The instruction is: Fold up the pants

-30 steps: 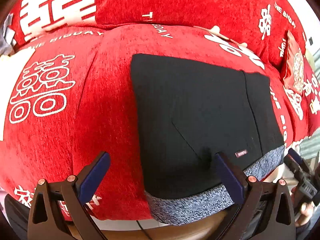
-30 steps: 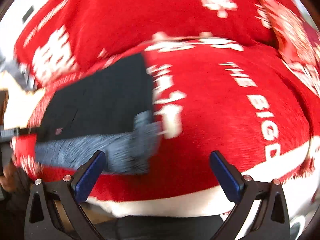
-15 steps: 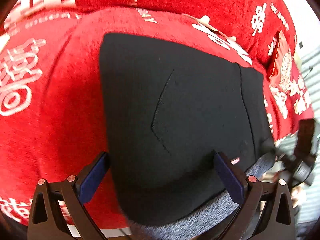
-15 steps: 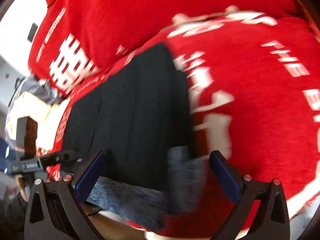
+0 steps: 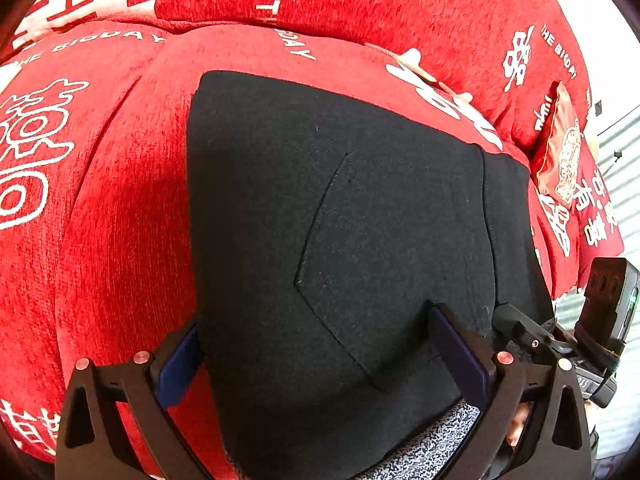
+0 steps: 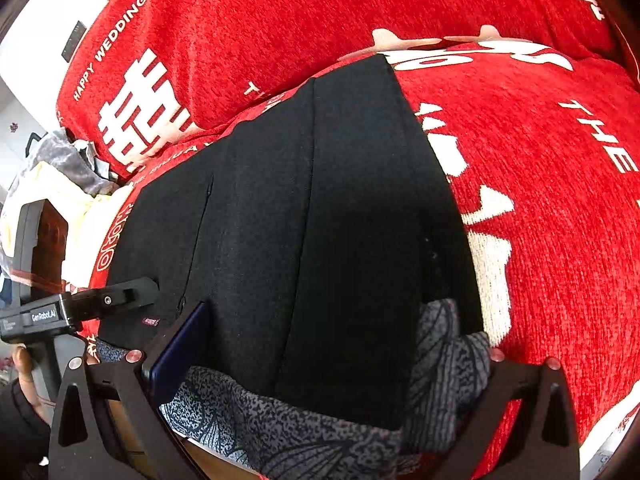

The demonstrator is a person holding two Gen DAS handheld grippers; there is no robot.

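Observation:
Black pants (image 5: 340,220) lie folded flat on a red sofa seat, with a grey speckled waistband (image 5: 436,444) at the near edge. They also show in the right wrist view (image 6: 320,220), waistband (image 6: 288,428) bunched at the front. My left gripper (image 5: 320,344) is open, its jaws straddling the left part of the pants just above the fabric. My right gripper (image 6: 332,360) is open over the waistband; its right finger is hidden behind the bunched grey cloth. The right gripper shows in the left wrist view (image 5: 560,344), the left gripper in the right wrist view (image 6: 116,296).
The red sofa cover (image 5: 100,200) with white lettering runs under and behind the pants, backrest cushions (image 6: 280,20) behind. A small red cushion (image 5: 560,152) lies at the right end. Grey and cream cloth (image 6: 64,160) sits at the left end.
Both grippers have moved in toward the pants and lowered over the waistband end. The right gripper swung left from the bare seat onto the pants. Both stayed open.

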